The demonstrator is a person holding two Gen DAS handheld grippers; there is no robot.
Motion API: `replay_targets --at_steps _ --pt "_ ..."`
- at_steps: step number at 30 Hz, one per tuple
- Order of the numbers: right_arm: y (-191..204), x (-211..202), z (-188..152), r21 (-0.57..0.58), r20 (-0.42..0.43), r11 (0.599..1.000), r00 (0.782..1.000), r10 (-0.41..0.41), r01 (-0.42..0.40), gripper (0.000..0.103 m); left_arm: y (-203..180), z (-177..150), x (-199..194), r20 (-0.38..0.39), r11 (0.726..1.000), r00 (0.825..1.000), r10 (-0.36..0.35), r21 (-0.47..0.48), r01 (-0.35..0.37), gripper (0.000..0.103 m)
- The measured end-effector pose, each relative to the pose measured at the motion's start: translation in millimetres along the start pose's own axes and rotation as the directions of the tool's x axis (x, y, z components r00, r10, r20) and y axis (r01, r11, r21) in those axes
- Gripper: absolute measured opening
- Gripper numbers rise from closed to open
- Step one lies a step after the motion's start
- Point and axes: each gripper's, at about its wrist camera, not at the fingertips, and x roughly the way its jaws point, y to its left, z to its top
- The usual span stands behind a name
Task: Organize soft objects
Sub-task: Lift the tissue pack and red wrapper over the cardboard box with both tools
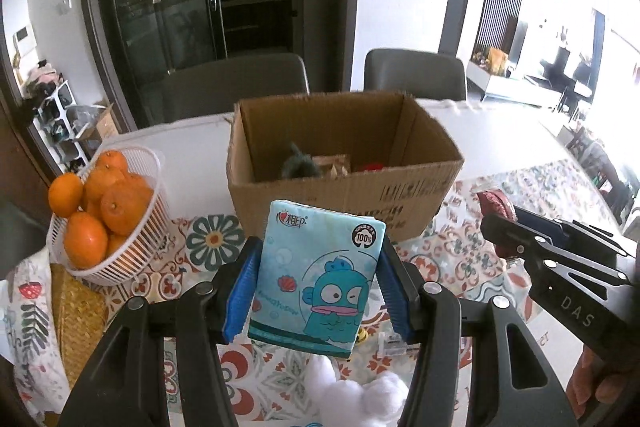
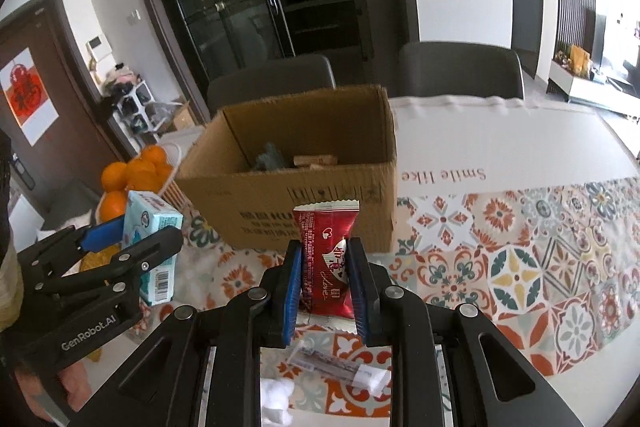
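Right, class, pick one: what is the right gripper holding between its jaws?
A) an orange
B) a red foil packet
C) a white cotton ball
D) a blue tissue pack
B: the right gripper is shut on the red foil packet, while the blue tissue pack sits in the left gripper.

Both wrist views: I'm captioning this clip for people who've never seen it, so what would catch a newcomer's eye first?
Probably the bright blue tissue pack with a cartoon fish, clamped upright in the left gripper, and the red tissue pack pinched in the right gripper. Both are held up in front of the open cardboard box at the table's middle. To its left, a white basket heaped with oranges stands out.
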Motion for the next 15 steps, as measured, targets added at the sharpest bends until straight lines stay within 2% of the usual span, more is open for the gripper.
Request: replay_targets --at_steps 15 --pt "19 -31 33 -0.022 0.112 0.998 0.992 0.062 -0.06 0.024 11 37 -36 0.126 1.0 0.992 -0.022 -0.02 0.024 0.056"
